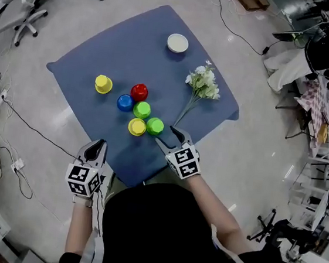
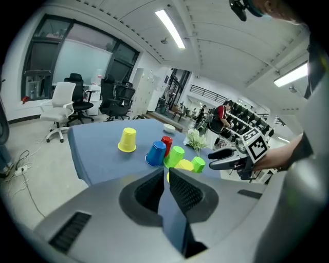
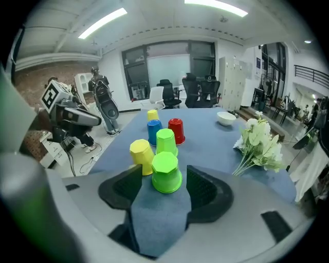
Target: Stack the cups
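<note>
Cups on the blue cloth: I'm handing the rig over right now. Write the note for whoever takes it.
Left hand-held gripper: shut, empty, by the cloth's near edge.
Right hand-held gripper: open, jaws either side of the near green cup, not gripping.
Cups: all six upside down on the cloth. Near yellow cup, far green cup, blue cup and red cup clustered; far yellow cup apart.
Done: nothing stacked.
Left: all stacking, probably starting with the near green cup.
</note>
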Action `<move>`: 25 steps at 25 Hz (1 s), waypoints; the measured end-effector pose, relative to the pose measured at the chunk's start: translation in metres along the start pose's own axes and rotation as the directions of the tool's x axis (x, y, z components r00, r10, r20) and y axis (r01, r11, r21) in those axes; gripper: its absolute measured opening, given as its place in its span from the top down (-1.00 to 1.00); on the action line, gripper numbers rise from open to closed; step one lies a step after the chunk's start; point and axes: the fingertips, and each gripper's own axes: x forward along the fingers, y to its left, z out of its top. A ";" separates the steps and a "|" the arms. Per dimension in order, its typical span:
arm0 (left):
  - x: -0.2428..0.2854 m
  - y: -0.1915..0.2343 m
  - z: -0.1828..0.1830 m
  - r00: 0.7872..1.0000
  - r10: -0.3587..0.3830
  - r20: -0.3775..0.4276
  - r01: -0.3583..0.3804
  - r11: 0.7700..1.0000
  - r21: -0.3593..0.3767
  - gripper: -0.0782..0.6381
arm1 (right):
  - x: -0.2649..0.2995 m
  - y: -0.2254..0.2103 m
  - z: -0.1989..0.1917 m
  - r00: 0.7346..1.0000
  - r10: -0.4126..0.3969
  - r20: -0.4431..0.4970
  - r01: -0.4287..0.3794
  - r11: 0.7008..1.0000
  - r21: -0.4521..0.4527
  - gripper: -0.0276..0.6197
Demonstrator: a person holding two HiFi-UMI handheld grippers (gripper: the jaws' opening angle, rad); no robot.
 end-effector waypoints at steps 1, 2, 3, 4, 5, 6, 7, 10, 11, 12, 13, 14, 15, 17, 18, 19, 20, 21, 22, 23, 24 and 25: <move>0.007 0.000 0.002 1.000 -0.005 -0.002 0.005 1.000 0.006 0.71 | -0.005 -0.001 0.001 1.000 -0.001 0.004 0.001 1.000 0.004 0.08; 0.013 0.000 0.004 1.000 -0.010 -0.005 0.010 1.000 0.014 0.70 | -0.010 -0.003 0.002 1.000 -0.003 0.008 0.003 1.000 0.009 0.08; 0.020 0.000 0.005 1.000 -0.015 -0.009 0.015 1.000 0.022 0.67 | -0.015 -0.004 0.002 1.000 -0.006 0.012 0.006 1.000 0.015 0.08; 0.026 0.001 0.007 1.000 -0.018 -0.014 0.019 0.999 0.031 0.64 | -0.020 -0.005 0.001 1.000 -0.009 0.015 0.008 1.000 0.022 0.08; 0.034 0.002 0.008 1.000 -0.021 -0.019 0.022 0.999 0.038 0.60 | -0.024 -0.007 -0.001 1.000 -0.012 0.015 0.012 0.999 0.030 0.08; 0.041 0.003 0.009 0.999 -0.023 -0.025 0.024 0.999 0.044 0.58 | -0.027 -0.009 -0.003 1.000 -0.017 0.015 0.016 0.999 0.038 0.08; 0.049 0.005 0.010 0.999 -0.025 -0.031 0.027 0.999 0.048 0.55 | -0.029 -0.011 -0.005 1.000 -0.022 0.013 0.022 0.999 0.046 0.08; 0.070 0.009 0.015 0.998 -0.029 -0.048 0.031 0.998 0.056 0.42 | -0.037 -0.017 -0.011 0.999 -0.044 0.007 0.044 0.997 0.069 0.08; 0.077 0.011 0.016 0.998 -0.028 -0.052 0.031 0.998 0.060 0.38 | -0.040 -0.019 -0.013 0.999 -0.053 0.005 0.052 0.996 0.078 0.08; 0.083 0.012 0.018 0.998 -0.025 -0.056 0.028 0.997 0.067 0.35 | -0.043 -0.021 -0.016 0.998 -0.062 0.002 0.062 0.994 0.087 0.08; 0.090 0.014 0.019 0.998 -0.020 -0.060 0.025 0.997 0.074 0.32 | -0.045 -0.023 -0.019 0.998 -0.071 -0.002 0.070 0.993 0.097 0.09; 0.096 0.016 0.021 0.998 -0.015 -0.064 0.020 0.997 0.081 0.29 | -0.048 -0.026 -0.022 0.997 -0.078 -0.006 0.079 0.991 0.107 0.09; 0.103 0.018 0.022 0.998 -0.011 -0.069 0.017 0.996 0.086 0.26 | -0.050 -0.029 -0.026 0.996 -0.086 -0.012 0.087 0.989 0.118 0.10; 0.117 0.021 0.024 0.997 -0.008 -0.079 0.016 0.996 0.092 0.18 | -0.056 -0.034 -0.034 0.994 -0.102 -0.026 0.104 0.985 0.137 0.10; 0.124 0.022 0.024 0.996 -0.008 -0.084 0.016 0.995 0.095 0.15 | -0.058 -0.036 -0.038 0.993 -0.110 -0.032 0.114 0.983 0.146 0.11; 0.130 0.024 0.024 0.996 -0.008 -0.091 0.017 0.995 0.099 0.10 | -0.060 -0.037 -0.042 0.992 -0.118 -0.038 0.123 0.981 0.153 0.11; 0.136 0.025 0.024 0.995 -0.008 -0.098 0.018 0.994 0.104 0.06 | -0.063 -0.038 -0.046 0.991 -0.126 -0.043 0.131 0.979 0.159 0.11; 0.142 0.027 0.023 0.994 -0.009 -0.106 0.021 0.994 0.110 0.04 | -0.065 -0.040 -0.050 0.990 -0.133 -0.048 0.139 0.977 0.164 0.11; 0.147 0.027 0.023 0.994 -0.011 -0.113 0.024 0.993 0.115 0.02 | -0.067 -0.041 -0.054 0.989 -0.139 -0.054 0.146 0.974 0.170 0.11; 0.152 0.028 0.023 0.993 -0.014 -0.119 0.028 0.992 0.121 0.02 | -0.069 -0.043 -0.058 0.988 -0.145 -0.060 0.154 0.972 0.177 0.11; 0.156 0.028 0.023 0.992 -0.015 -0.124 0.031 0.991 0.128 0.02 | -0.072 -0.045 -0.062 0.986 -0.151 -0.067 0.161 0.969 0.185 0.12; 0.160 0.029 0.023 0.992 -0.015 -0.129 0.032 0.991 0.133 0.02 | -0.074 -0.047 -0.065 0.985 -0.158 -0.074 0.169 0.966 0.194 0.12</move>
